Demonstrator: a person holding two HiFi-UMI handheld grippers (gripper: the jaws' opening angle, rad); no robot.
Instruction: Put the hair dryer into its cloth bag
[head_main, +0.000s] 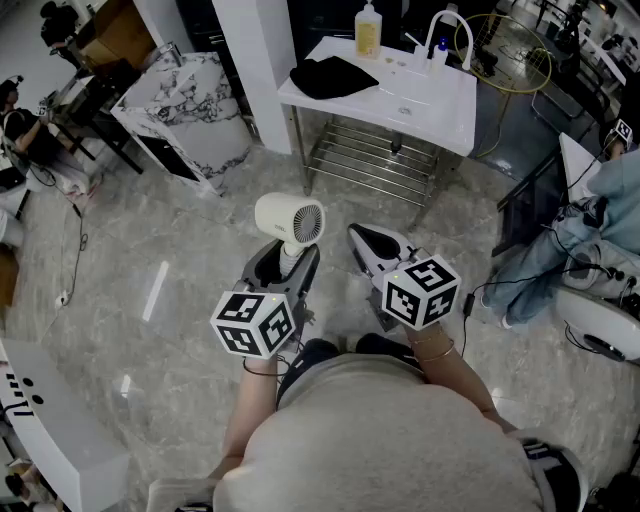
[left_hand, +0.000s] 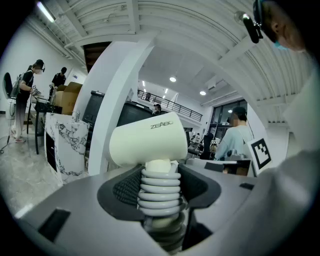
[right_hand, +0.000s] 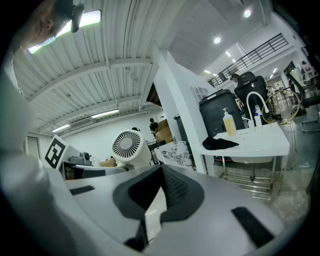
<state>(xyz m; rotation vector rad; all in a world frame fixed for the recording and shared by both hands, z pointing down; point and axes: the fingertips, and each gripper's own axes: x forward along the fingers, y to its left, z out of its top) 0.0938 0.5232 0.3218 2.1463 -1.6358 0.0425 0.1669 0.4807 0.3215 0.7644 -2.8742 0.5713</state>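
A cream hair dryer (head_main: 290, 220) stands upright in front of me over the floor, its grille facing right. My left gripper (head_main: 290, 258) is shut on its handle, where the grey cord is coiled. In the left gripper view the coiled handle (left_hand: 159, 187) sits between the pads, under the dryer's body (left_hand: 145, 140). To the right of it my right gripper (head_main: 372, 240) is shut with nothing in it; its closed pads (right_hand: 167, 187) meet in the right gripper view. The black cloth bag (head_main: 335, 75) lies crumpled on the left end of the white table (head_main: 440, 110) ahead, apart from both grippers.
A soap bottle (head_main: 368, 32) and a faucet (head_main: 450, 30) stand at the table's back, with a wire shelf (head_main: 370, 155) underneath. A white pillar (head_main: 265, 70) and a marble cabinet (head_main: 190, 110) stand to the left. A seated person (head_main: 590, 240) and cables are at the right.
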